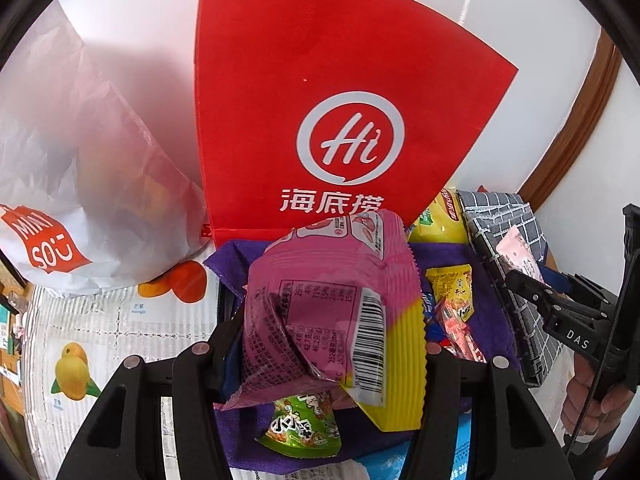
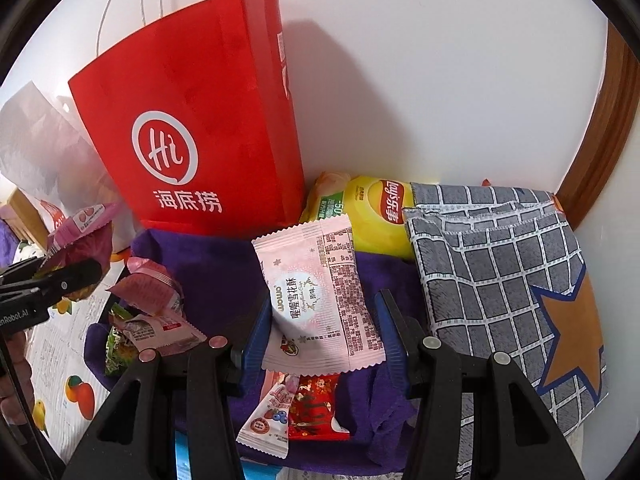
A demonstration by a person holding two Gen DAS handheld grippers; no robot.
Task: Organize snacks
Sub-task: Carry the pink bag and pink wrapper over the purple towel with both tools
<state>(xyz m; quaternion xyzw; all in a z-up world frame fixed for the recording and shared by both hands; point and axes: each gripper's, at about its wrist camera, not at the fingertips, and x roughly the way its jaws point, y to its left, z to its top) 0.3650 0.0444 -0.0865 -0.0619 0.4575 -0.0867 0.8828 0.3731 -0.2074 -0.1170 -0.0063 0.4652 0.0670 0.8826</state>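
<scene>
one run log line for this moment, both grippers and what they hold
left gripper: shut on pink-and-yellow snack packet | right gripper: shut on pale pink snack packet | both held above purple cloth | red paper bag behind

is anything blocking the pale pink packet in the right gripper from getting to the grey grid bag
Nothing visible does. The pale pink packet is held in the right gripper above the purple cloth, and the grey grid bag lies right beside it with no snack between.

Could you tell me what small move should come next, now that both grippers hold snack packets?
Probably carry the pale pink packet in the right gripper toward the grey checked bag beside it; the left gripper already holds the magenta packet aloft.
</scene>
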